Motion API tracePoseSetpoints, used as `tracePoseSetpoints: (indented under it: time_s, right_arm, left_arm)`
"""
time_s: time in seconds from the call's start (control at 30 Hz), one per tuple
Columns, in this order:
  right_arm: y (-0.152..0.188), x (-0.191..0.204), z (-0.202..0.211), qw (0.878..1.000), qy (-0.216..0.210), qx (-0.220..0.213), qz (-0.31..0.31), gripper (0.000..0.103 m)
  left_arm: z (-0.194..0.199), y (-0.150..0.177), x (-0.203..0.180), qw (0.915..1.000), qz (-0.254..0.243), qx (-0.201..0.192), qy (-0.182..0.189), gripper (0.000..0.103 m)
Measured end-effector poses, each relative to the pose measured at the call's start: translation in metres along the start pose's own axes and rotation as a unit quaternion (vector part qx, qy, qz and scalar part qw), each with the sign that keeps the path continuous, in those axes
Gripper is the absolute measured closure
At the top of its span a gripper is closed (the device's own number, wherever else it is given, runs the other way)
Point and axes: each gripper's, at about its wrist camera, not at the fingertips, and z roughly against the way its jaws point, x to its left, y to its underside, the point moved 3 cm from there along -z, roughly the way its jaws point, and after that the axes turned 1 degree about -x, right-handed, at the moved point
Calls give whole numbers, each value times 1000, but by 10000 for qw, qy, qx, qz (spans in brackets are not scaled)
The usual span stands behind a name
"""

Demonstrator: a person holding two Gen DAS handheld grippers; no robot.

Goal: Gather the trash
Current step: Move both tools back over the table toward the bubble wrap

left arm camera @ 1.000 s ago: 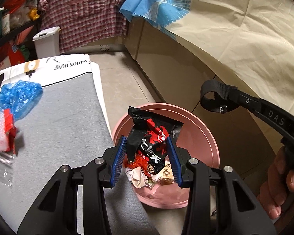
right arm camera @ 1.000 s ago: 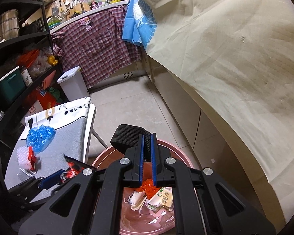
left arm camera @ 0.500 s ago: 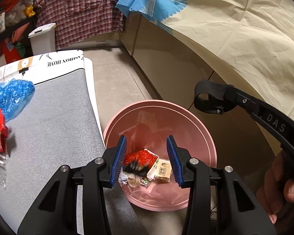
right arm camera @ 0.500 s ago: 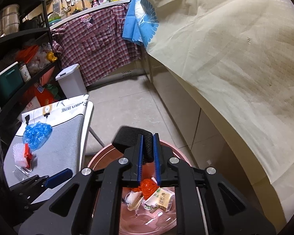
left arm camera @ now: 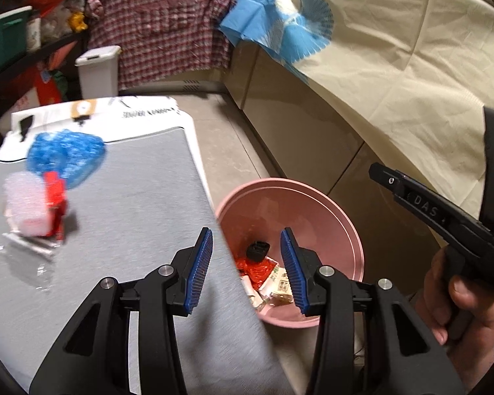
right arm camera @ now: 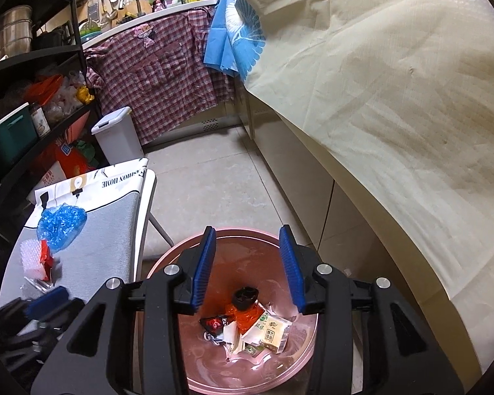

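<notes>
A pink basin stands on the floor beside the grey table. It holds wrappers, a small carton and a black strap on top of the pile. My left gripper is open and empty over the table's right edge. My right gripper is open and empty above the basin. On the table lie a blue plastic bag, a red wrapper, a bubble-wrap piece and a clear plastic bag.
A white bin stands on the floor behind the table. Dark shelves with clutter are at the left. A cream cloth covers the counter at the right, with cabinets below. Tiled floor lies between.
My left gripper let the black and red wrapper fall into the basin and moved left over the table. My right gripper opened and dropped the black strap into the basin.
</notes>
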Motion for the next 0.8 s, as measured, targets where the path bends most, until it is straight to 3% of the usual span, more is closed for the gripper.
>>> tracePoseSetpoints:
  time_s: [0.57,0.7,0.8]
  right_arm:
    - [5,26,43,9986,-335,-328,247,63]
    - [5,44,55,9966,-602,-465,327,76]
    - [7,64,63,9932,-940,-575,379,85]
  left_arm:
    - [123,-7,108,9966,115,-503,-638,60]
    - [145,-17,153,9935,227,-689,-879,62]
    - [151,-18,184,9901,456,-835,-1029,72]
